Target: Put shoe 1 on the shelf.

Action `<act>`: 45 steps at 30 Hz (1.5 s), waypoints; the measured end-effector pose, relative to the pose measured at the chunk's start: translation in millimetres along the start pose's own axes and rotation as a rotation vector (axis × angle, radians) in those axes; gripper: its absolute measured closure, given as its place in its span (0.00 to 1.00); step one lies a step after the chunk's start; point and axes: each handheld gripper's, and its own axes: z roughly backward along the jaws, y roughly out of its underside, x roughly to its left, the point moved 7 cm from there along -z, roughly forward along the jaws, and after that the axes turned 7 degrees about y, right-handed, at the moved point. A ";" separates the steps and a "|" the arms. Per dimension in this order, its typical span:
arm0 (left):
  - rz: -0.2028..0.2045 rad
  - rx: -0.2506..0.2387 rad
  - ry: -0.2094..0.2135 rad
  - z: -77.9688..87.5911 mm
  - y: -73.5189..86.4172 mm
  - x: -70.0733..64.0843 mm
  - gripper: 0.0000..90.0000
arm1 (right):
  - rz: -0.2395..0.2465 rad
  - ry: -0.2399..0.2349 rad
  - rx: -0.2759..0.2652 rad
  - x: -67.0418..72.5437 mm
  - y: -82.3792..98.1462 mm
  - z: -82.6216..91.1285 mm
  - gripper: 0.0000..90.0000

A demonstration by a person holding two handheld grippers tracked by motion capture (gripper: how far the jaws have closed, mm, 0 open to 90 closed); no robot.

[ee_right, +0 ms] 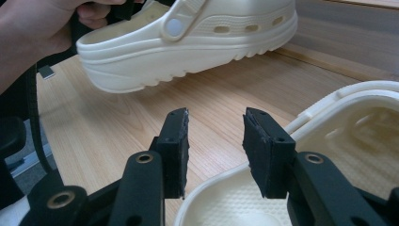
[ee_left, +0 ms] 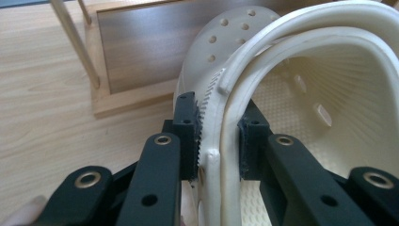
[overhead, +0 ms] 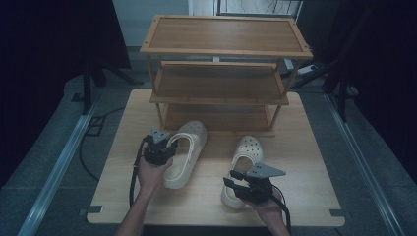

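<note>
L forearm: enters from bottom edge, angled up and slightly left.
L hand [overhead: 150, 173]: wrapped round gripper body from below.
L gripper [overhead: 167, 147]: jaws clamped on clog [overhead: 186, 152] rim and strap, pts fwd-right.
R hand [overhead: 268, 206]: low, near table edge.
R gripper [overhead: 230, 178]: jaws apart, nothing pinched, pts left over second clog [overhead: 244, 167].

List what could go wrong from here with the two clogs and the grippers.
The left gripper pinches only the thin side wall and strap of the left clog, whose heel is raised off the table; the soft rim could flex and slip out. The right gripper hangs open over the right clog, gripping nothing; closing there might catch air. The raised clog might knock the shoe rack.
</note>
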 end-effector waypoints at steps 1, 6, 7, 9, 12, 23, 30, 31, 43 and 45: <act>-0.003 0.000 -0.001 -2.6 -2.2 -0.7 0.83 | -0.003 0.000 0.000 -0.4 -0.1 0.3 0.67; -0.001 -0.007 0.001 -17.8 -12.7 -3.9 0.82 | -0.010 0.005 0.001 -2.3 0.4 0.1 0.67; -0.004 -0.011 -0.003 -20.6 -15.1 -5.2 0.82 | -0.010 0.005 0.001 -2.3 0.4 0.1 0.67; -0.011 -0.016 -0.008 -27.2 -20.2 -8.0 0.82 | -0.008 0.003 0.005 -2.1 0.8 -0.5 0.66; -0.028 -0.016 -0.016 -37.8 -27.1 -11.3 0.82 | -0.009 0.001 0.010 -1.6 1.4 -1.8 0.66; -0.002 -0.030 -0.050 -74.2 -41.9 -10.5 0.82 | -0.009 0.006 0.002 -2.9 0.4 0.8 0.66; 0.006 -0.032 -0.068 -90.0 -44.6 -5.3 0.82 | -0.014 0.019 0.015 -4.9 1.9 -0.1 0.66; 0.011 -0.039 -0.072 -92.9 -45.5 -4.6 0.82 | -0.014 0.018 0.015 -5.0 1.9 -0.2 0.66; 0.038 -0.057 -0.095 -120.6 -53.6 -5.6 0.81 | -0.011 0.019 0.025 -4.7 3.7 -2.6 0.66; 0.048 -0.072 -0.090 -125.3 -55.7 -7.5 0.81 | -0.009 0.018 0.027 -4.7 3.8 -2.8 0.66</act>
